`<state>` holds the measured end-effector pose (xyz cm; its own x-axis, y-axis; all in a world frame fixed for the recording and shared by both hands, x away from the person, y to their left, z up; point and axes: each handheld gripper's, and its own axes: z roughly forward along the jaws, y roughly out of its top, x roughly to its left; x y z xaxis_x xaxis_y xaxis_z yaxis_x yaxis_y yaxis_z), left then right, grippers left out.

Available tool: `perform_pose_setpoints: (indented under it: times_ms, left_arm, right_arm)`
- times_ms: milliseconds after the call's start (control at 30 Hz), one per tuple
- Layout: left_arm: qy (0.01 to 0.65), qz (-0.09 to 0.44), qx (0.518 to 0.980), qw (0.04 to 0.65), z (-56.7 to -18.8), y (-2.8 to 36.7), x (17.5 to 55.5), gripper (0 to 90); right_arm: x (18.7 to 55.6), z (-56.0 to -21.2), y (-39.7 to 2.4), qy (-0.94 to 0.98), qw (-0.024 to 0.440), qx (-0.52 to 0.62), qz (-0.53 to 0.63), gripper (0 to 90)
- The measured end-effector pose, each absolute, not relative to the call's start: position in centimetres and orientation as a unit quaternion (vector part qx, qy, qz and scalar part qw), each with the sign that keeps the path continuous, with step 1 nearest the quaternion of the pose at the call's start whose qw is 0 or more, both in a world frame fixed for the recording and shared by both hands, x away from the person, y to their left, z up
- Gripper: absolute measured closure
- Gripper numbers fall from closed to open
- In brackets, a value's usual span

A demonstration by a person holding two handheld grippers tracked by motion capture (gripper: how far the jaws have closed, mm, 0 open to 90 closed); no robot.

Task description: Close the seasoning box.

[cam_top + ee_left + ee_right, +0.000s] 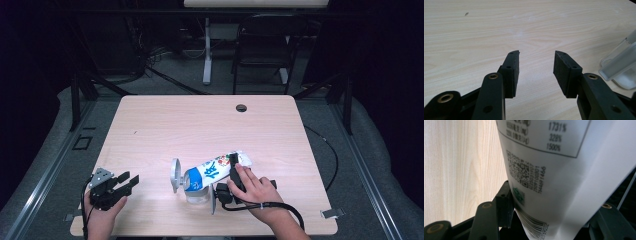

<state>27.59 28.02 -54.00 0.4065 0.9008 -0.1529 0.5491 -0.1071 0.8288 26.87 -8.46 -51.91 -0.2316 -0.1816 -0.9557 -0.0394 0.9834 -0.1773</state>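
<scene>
Gripping a tilted pouch lower centre of the table, right gripper pinches its tail over a glass | left gripper spread, idle lower left | risk: pouch slips, contents miss glass.

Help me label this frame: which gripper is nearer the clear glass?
Right. The right gripper holds the blue-and-white carton tipped over the clear glass, just beside it. The left gripper waits open, farther off to the glass's left.
</scene>
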Motion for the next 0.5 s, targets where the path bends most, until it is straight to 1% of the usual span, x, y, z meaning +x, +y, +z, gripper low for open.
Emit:
perform_pose_setpoints:
  times_ms: [500]
  left_arm:
    - [0.507,0.201,0.717,0.435,-53.98,28.07,27.58,56.3]
  right_arm:
    - [27.09,-51.93,-8.52,0.782,0.616,-0.072,-0.057,45.7]
